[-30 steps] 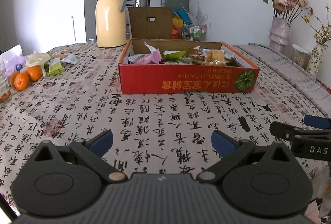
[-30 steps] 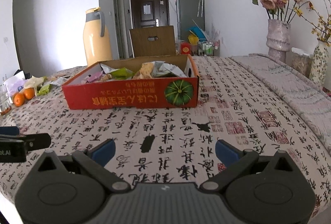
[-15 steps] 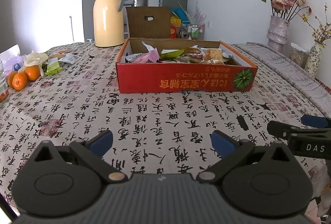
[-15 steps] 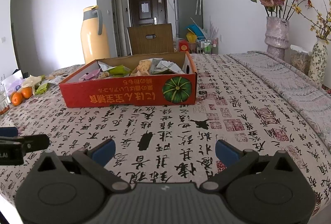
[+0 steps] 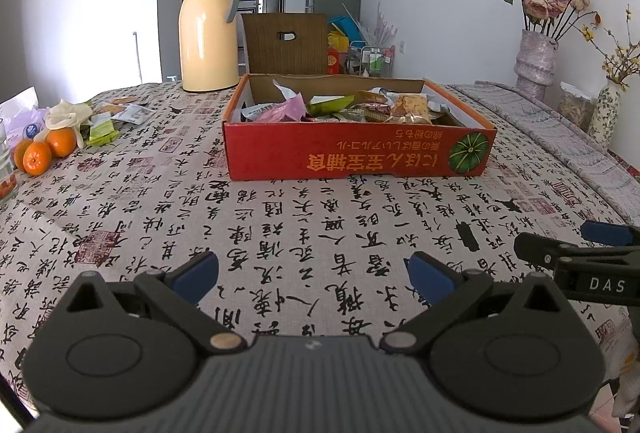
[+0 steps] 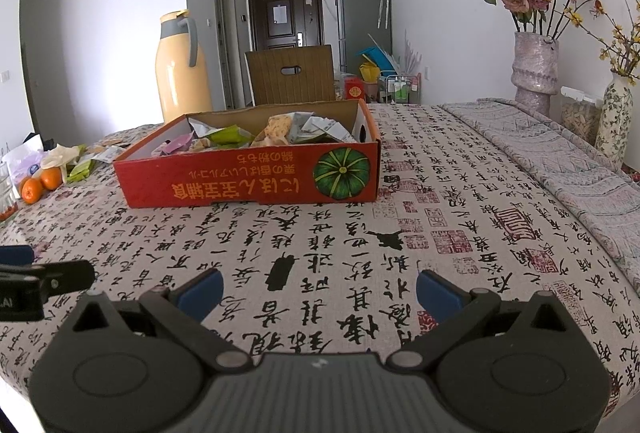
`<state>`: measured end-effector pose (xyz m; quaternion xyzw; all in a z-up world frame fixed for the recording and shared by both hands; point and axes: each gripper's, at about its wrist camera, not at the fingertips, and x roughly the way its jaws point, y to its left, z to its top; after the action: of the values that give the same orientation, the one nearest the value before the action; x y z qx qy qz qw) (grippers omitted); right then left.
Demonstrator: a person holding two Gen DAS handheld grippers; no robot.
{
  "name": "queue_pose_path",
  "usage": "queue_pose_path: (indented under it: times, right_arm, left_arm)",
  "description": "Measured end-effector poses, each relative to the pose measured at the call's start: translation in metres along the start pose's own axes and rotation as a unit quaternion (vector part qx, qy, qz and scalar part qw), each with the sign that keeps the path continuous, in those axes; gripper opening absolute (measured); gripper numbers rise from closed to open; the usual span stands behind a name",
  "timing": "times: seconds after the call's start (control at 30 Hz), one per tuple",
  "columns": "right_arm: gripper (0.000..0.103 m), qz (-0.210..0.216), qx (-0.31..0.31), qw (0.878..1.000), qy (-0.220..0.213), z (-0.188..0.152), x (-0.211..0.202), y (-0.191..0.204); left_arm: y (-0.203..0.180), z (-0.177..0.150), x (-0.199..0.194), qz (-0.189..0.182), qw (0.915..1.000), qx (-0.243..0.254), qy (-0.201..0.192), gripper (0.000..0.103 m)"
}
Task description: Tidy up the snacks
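Observation:
A red cardboard box (image 5: 360, 153) with a green pumpkin print holds several snack packets (image 5: 336, 107); it also shows in the right wrist view (image 6: 248, 181). More loose snack packets (image 5: 116, 113) lie at the far left of the table. My left gripper (image 5: 312, 275) is open and empty, low over the tablecloth well in front of the box. My right gripper (image 6: 318, 291) is open and empty, beside the left one; its fingers (image 5: 560, 253) show at the right edge of the left wrist view.
Oranges (image 5: 44, 151) and a white bag sit at the left edge. A yellow thermos jug (image 5: 208, 33) stands behind the box, with a chair back (image 5: 286, 43) beyond. Flower vases (image 6: 536, 69) stand at the right. The calligraphy tablecloth (image 5: 280, 217) covers the table.
Both grippers have drifted slightly, so the box sits a little lower and farther in view. Both stay open and empty.

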<state>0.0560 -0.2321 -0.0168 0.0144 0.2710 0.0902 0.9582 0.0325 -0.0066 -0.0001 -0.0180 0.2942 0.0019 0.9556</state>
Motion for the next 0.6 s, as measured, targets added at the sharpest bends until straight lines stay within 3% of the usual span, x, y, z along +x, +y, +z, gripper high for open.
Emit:
queue_pose_path:
  times: [0.6]
  right_arm:
    - [0.103,0.000,0.000,1.000,0.001,-0.0002,0.0000,0.0001]
  left_arm:
    - [-0.0010,0.0002,-0.0013,0.001,1.0000,-0.002,-0.003,0.103]
